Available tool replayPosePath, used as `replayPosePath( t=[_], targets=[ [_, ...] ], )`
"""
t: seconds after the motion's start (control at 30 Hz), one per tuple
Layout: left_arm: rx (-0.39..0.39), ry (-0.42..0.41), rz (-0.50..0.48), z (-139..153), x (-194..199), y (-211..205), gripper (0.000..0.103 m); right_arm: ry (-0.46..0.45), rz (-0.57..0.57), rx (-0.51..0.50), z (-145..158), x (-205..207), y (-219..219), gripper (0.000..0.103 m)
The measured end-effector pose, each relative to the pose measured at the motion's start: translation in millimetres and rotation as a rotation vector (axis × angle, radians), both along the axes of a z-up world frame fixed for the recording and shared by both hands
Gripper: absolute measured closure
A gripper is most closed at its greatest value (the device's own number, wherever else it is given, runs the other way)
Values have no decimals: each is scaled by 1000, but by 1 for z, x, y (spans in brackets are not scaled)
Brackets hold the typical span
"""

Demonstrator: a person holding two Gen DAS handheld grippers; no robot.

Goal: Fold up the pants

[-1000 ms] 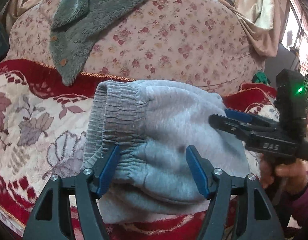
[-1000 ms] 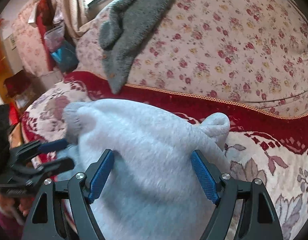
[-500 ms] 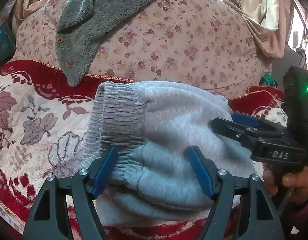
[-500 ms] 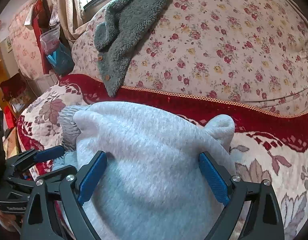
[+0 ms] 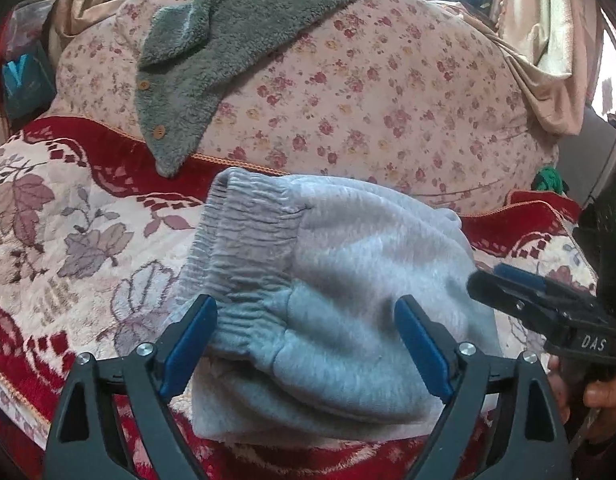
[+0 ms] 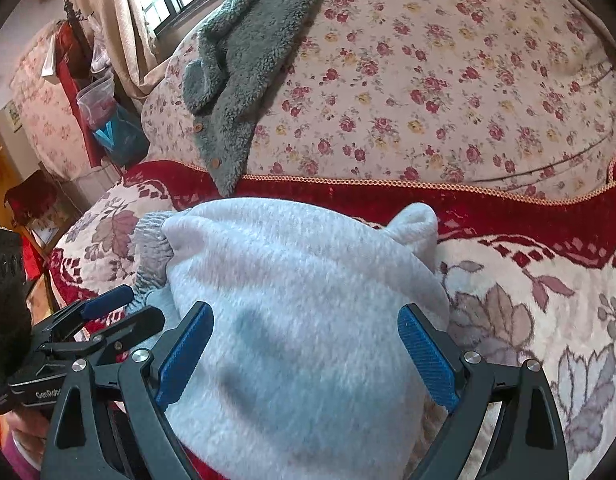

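Note:
The grey fleece pants (image 5: 348, 280) lie folded in a compact bundle on the red and cream floral blanket (image 5: 67, 240), ribbed waistband (image 5: 243, 240) to the left. My left gripper (image 5: 303, 344) is open, its blue pads just above the near edge of the bundle, holding nothing. My right gripper (image 6: 303, 356) is open above the bundle's right part (image 6: 299, 300). It also shows in the left wrist view (image 5: 504, 280) at the right, open. The left gripper shows at the lower left of the right wrist view (image 6: 123, 308).
A large floral cushion (image 5: 388, 100) rises behind the blanket, with a grey-green fleece garment (image 5: 211, 40) draped over it. Curtains (image 5: 548, 40) and a window stand behind. Red furniture and a blue bag (image 6: 115, 136) stand left of the bed.
Both grippers have drawn back a little toward me from the folded pants, staying open. The pants bundle has not moved.

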State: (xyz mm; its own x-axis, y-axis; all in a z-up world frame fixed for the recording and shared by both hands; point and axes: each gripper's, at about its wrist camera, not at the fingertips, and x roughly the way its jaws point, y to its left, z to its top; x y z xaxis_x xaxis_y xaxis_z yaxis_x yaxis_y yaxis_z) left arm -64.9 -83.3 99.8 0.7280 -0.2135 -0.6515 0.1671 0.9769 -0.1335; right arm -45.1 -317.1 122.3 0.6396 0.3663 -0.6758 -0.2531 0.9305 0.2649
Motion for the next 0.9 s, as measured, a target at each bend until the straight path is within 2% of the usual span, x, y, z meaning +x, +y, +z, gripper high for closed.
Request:
replayPosePath(
  t=[0.5, 0.6, 0.7, 0.9],
  targets=[
    [-11, -23, 55, 13, -21, 4, 12, 41, 3, 44, -3, -19, -15, 6],
    [-15, -23, 59, 14, -23, 4, 12, 83, 5, 74, -6, -19, -22, 5],
    [-27, -17, 67, 15, -23, 6, 7, 102, -11, 105, -9, -21, -32, 2],
    [-39, -1, 84, 14, -20, 11, 7, 133, -58, 139, -14, -24, -54, 0]
  ],
)
